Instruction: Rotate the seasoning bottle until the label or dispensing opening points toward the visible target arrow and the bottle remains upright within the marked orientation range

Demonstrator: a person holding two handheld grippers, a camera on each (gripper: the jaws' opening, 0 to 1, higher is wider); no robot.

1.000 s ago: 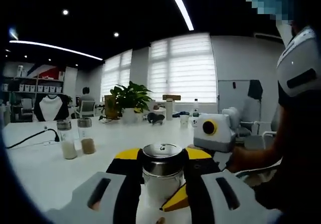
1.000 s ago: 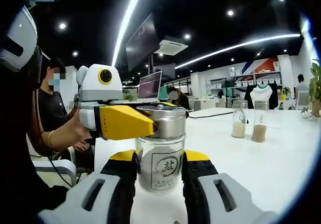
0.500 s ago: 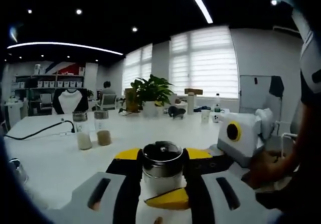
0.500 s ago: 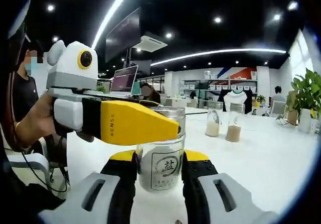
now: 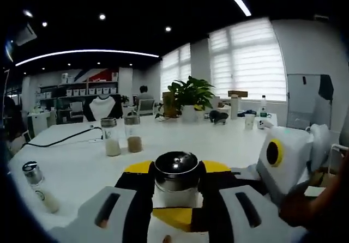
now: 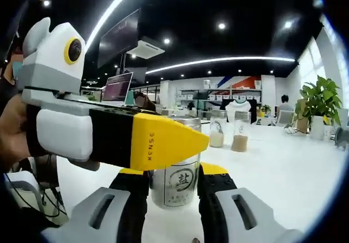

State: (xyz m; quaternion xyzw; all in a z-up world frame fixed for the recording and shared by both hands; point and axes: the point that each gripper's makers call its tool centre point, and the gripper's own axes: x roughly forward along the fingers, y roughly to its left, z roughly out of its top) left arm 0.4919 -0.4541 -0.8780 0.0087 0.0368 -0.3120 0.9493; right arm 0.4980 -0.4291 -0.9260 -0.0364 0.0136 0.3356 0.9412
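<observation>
The seasoning bottle [image 6: 175,178] is a glass jar with a steel lid and stands upright on the white table [image 6: 283,183]. Its round label with a black character faces the right gripper view. My right gripper [image 6: 174,184] is shut on the jar's body. My left gripper [image 6: 185,143] reaches in from the left at lid height, and its yellow side covers part of the lid. In the left gripper view the steel lid [image 5: 175,165] sits between the black-and-yellow fingers of the left gripper [image 5: 176,173], shut on it. A yellow tip of the right gripper [image 5: 173,217] shows below the lid.
Two lidded glass jars of powder [image 5: 113,139] [image 5: 133,137] stand further back on the table. A small bottle [image 5: 39,184] lies at the left. A black cable [image 5: 60,139] and a potted plant [image 5: 188,97] are behind. A person's hand [image 6: 13,137] holds the left gripper.
The left gripper has swung round the bottle, and its yellow side now crosses more of the right gripper view. Both views have turned; the label still faces the right gripper view.
</observation>
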